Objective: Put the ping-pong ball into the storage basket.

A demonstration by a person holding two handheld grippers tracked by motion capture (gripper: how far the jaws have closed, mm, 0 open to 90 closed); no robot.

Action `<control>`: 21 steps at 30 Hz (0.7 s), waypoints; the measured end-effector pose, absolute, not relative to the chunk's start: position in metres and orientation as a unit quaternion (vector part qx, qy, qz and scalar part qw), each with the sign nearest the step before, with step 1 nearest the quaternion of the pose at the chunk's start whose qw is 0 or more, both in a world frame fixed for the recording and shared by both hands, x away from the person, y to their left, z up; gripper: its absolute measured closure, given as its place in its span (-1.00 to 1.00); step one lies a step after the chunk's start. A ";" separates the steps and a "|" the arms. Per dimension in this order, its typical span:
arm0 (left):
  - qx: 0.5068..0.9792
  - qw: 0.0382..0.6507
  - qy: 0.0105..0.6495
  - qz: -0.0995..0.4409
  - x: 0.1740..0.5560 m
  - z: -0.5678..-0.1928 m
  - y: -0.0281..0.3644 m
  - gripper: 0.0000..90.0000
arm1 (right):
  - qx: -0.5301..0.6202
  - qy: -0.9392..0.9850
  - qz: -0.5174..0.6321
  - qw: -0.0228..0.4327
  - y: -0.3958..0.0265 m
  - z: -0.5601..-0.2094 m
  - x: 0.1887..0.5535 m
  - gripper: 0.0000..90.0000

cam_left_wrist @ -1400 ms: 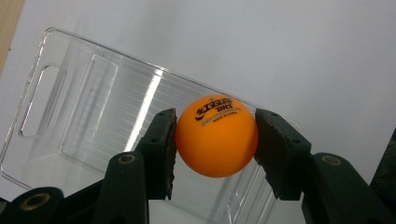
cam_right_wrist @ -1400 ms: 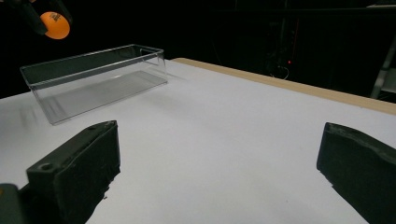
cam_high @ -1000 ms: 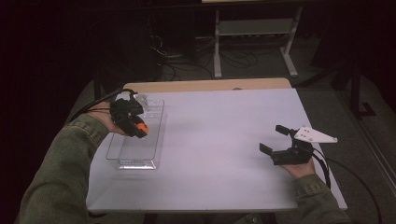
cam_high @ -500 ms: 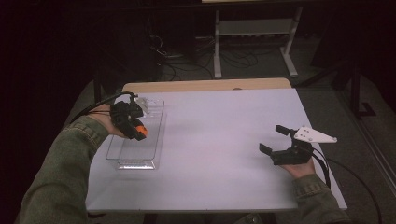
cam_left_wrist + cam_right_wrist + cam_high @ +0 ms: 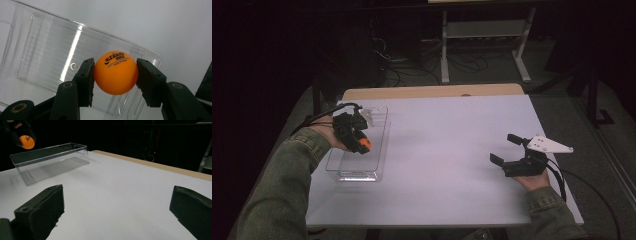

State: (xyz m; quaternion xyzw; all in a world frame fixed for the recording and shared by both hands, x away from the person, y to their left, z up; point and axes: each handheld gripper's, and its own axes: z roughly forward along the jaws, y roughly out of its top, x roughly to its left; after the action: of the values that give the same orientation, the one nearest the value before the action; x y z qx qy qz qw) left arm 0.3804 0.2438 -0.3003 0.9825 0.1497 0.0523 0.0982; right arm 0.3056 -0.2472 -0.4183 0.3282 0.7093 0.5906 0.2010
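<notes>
One orange ball (image 5: pixel 116 73) is clamped between the left gripper's (image 5: pixel 360 141) jaws above the clear tray (image 5: pixel 379 150), at nine o'clock. The right gripper (image 5: pixel 506 149), at four o'clock, is held wide open and empty.

An orange table-tennis ball (image 5: pixel 116 72) printed with black lettering sits clamped between the two black jaws of the left gripper (image 5: pixel 115 78), one pad pressed to each side. Beneath it lies a clear plastic tray (image 5: pixel 50 47), its ribbed floor catching glare, on a pale white tabletop (image 5: pixel 162 25).
</notes>
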 end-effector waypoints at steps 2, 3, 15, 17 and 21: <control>0.982 0.100 0.150 0.050 0.381 -0.302 0.244 0.12 | 0.328 0.710 0.590 0.201 -0.247 -0.419 0.306 -1.00; 0.982 0.101 0.151 0.050 0.381 -0.303 0.244 0.12 | 0.328 0.710 0.590 0.201 -0.247 -0.419 0.306 -1.00; 0.982 0.097 0.153 0.045 0.380 -0.315 0.242 0.12 | 0.328 0.709 0.591 0.201 -0.247 -0.418 0.306 -1.00; 0.983 0.097 0.152 0.042 0.380 -0.317 0.242 0.12 | 0.328 0.709 0.591 0.201 -0.247 -0.418 0.306 -1.00; 0.983 0.094 0.153 0.041 0.379 -0.321 0.241 0.12 | 0.327 0.710 0.591 0.201 -0.247 -0.418 0.306 -1.00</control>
State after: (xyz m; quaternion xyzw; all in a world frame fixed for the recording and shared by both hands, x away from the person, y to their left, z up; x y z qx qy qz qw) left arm 0.3789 0.2408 -0.3210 0.9829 0.1530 0.0408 0.0944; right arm 0.3057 -0.2473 -0.4185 0.3270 0.7098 0.5907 0.2009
